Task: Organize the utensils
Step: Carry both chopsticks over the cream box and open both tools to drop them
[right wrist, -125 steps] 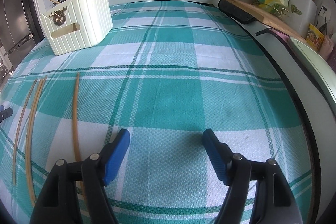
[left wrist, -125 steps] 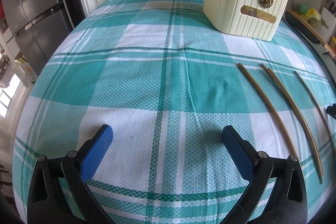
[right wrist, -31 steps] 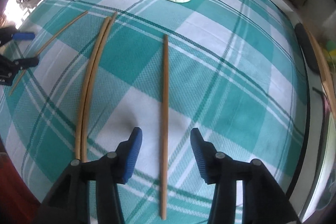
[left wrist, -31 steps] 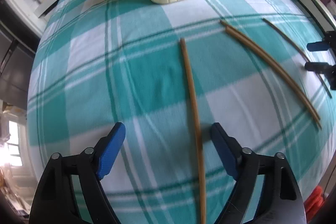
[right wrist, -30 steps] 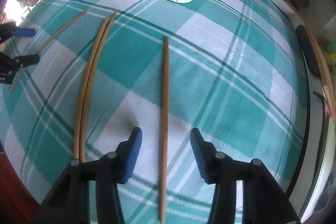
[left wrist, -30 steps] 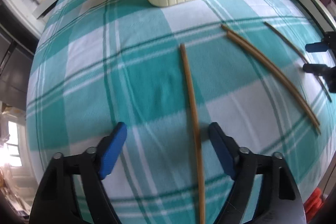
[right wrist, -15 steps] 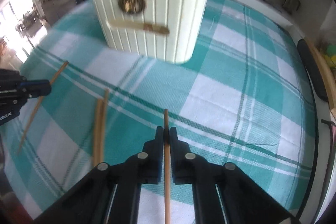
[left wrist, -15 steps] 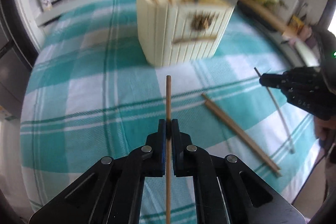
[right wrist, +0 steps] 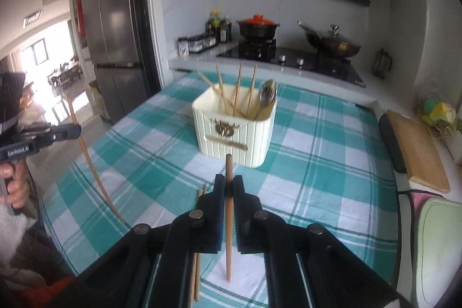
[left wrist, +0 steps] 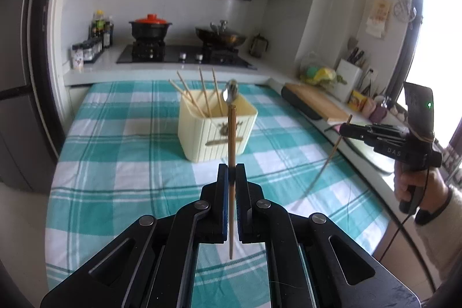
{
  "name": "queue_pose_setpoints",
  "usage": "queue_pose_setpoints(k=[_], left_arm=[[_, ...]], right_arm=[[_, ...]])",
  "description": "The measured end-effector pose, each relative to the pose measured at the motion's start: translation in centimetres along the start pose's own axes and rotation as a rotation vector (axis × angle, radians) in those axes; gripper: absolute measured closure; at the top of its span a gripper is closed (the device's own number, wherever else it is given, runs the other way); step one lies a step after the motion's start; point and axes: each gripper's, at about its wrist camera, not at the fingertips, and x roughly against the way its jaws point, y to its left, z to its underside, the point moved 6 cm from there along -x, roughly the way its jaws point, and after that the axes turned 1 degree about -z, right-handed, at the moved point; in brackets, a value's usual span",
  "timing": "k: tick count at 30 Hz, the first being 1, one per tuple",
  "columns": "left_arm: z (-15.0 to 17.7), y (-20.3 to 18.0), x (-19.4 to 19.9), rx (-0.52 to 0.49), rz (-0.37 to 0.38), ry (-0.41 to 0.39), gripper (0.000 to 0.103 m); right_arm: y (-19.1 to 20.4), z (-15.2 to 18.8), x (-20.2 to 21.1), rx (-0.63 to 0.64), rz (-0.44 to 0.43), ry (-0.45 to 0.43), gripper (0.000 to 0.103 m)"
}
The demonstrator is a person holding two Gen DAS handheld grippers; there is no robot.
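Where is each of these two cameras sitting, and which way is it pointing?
Left wrist: on the left gripper, facing the cream holder and stove; shows its chopstick and the right gripper.
Right wrist: on the right gripper, facing the holder and fridge; shows its chopstick and the left gripper.
Shared: holder, checked tablecloth, stove.

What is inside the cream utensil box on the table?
The cream utensil box holds several wooden chopsticks leaning upright and a metal spoon at its right side. Their lower ends and the box bottom are hidden by its walls.
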Motion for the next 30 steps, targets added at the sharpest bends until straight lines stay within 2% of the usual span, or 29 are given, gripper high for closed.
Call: queue_pose_setpoints(k=[4, 6, 10, 12, 14, 18, 22, 24, 26, 30], left_arm=[[-2.7, -0.2, 1.9, -0.029, -0.038, -0.096, 0.100], [-3.8, -0.1, 2.0, -0.043, -0.064, -0.117, 0.100], [-5.6, 0.8, 0.6, -0.039, -0.090, -0.108, 0.100], [-7.5, 1.1, 0.5, -0.032, -0.102, -0.138, 0.100], [-9.8, 1.2, 0.9, -0.027, -0.115, -0.195, 0.100], [-15.9, 1.7, 0.9, -0.004, -0.180, -0.364, 0.100], [-19.4, 2.8, -2.3, 0.059, -0.220, -0.429, 0.100], [-20.2, 3.3, -4.9, 0.092, -0.216, -0.412, 0.100], [-20.0, 3.6, -8.1, 0.113, -0.205, -0.355, 0.100], [-18.2, 3.9, -14.7, 0.116, -0.193, -0.197, 0.100]], right_arm=[[0.3, -2.6, 1.5, 0.018, 0.028, -0.097, 0.097], [0.4, -3.6, 1.1, 0.036, 0.025, -0.090, 0.097], [0.2, -4.6, -0.5, 0.065, 0.052, -0.056, 0.097], [-0.4, -5.7, -0.7, 0.058, 0.065, -0.067, 0.097], [-1.0, -7.9, -0.4, 0.051, 0.074, -0.113, 0.097], [-1.8, -12.8, 0.3, 0.053, 0.086, -0.221, 0.097], [-2.5, -17.2, 0.1, 0.032, 0.102, -0.339, 0.097], [-3.0, -18.5, -0.7, 0.014, 0.109, -0.403, 0.097], [-3.6, -19.2, -2.0, -0.006, 0.105, -0.431, 0.097], [-4.9, -19.0, -6.7, -0.050, 0.084, -0.375, 0.097]])
